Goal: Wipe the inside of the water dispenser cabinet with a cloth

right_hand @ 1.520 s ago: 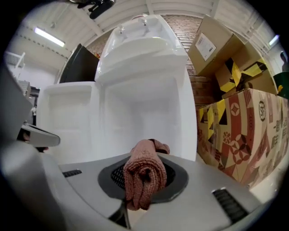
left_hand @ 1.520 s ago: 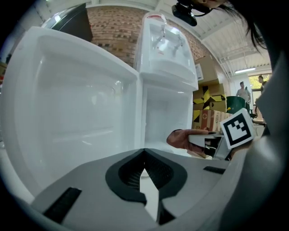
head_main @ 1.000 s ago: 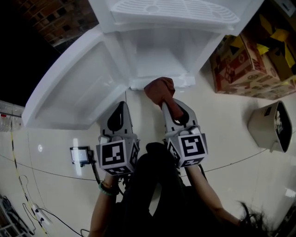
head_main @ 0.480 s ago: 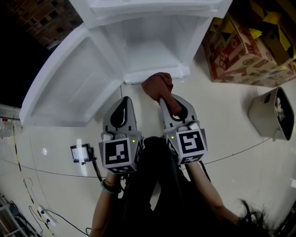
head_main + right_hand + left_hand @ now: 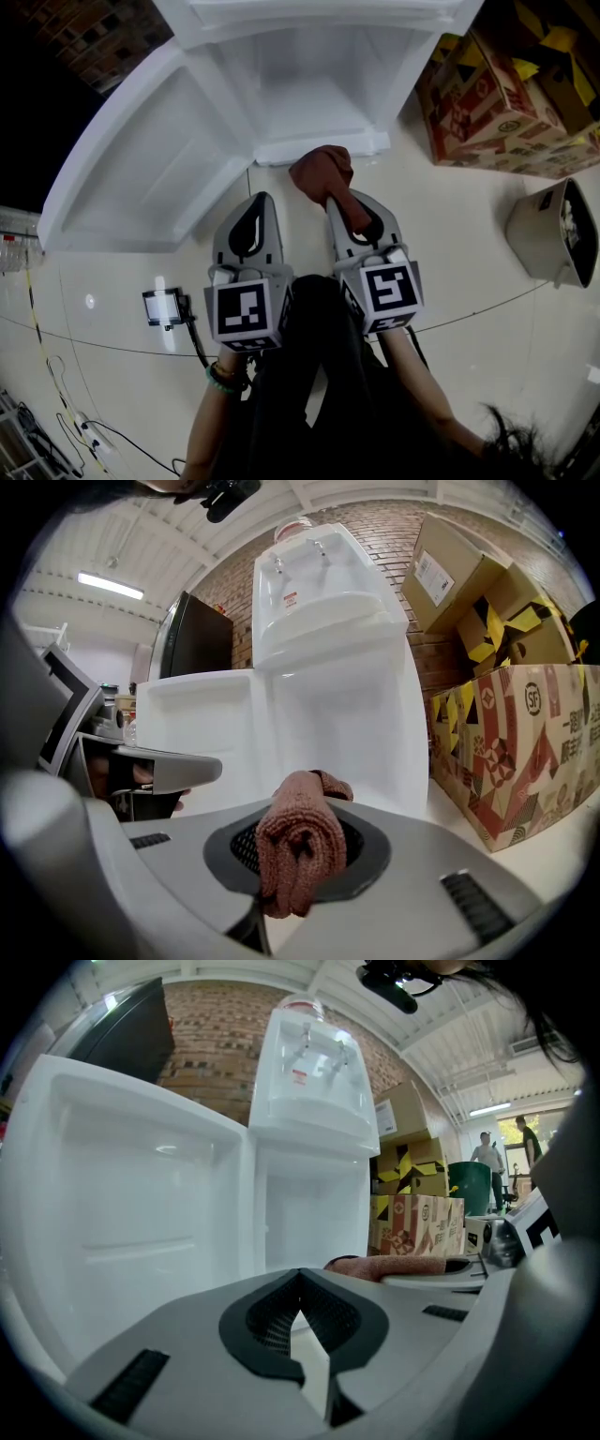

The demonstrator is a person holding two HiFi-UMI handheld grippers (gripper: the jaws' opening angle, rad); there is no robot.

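The white water dispenser [image 5: 323, 621] stands on the floor with its lower cabinet [image 5: 305, 89] open and its door [image 5: 141, 169] swung out to the left. My right gripper [image 5: 330, 199] is shut on a brown cloth [image 5: 323, 173], bunched at its tips just in front of the cabinet's bottom edge [image 5: 319, 148]. In the right gripper view the cloth [image 5: 300, 850] fills the jaws. My left gripper [image 5: 253, 208] hovers beside it over the floor, shut with nothing in it; its jaws [image 5: 300, 1312] meet at the tips.
Cardboard boxes [image 5: 506, 103] stand to the right of the dispenser. A beige bin [image 5: 553, 244] sits on the floor further right. A small black device [image 5: 164, 307] with cables lies at the left. Brick wall [image 5: 216, 1044] behind.
Both grippers and the cloth have held nearly still before the cabinet opening; the head view has shifted slightly, so the cabinet sits a little lower in frame than half a second ago.
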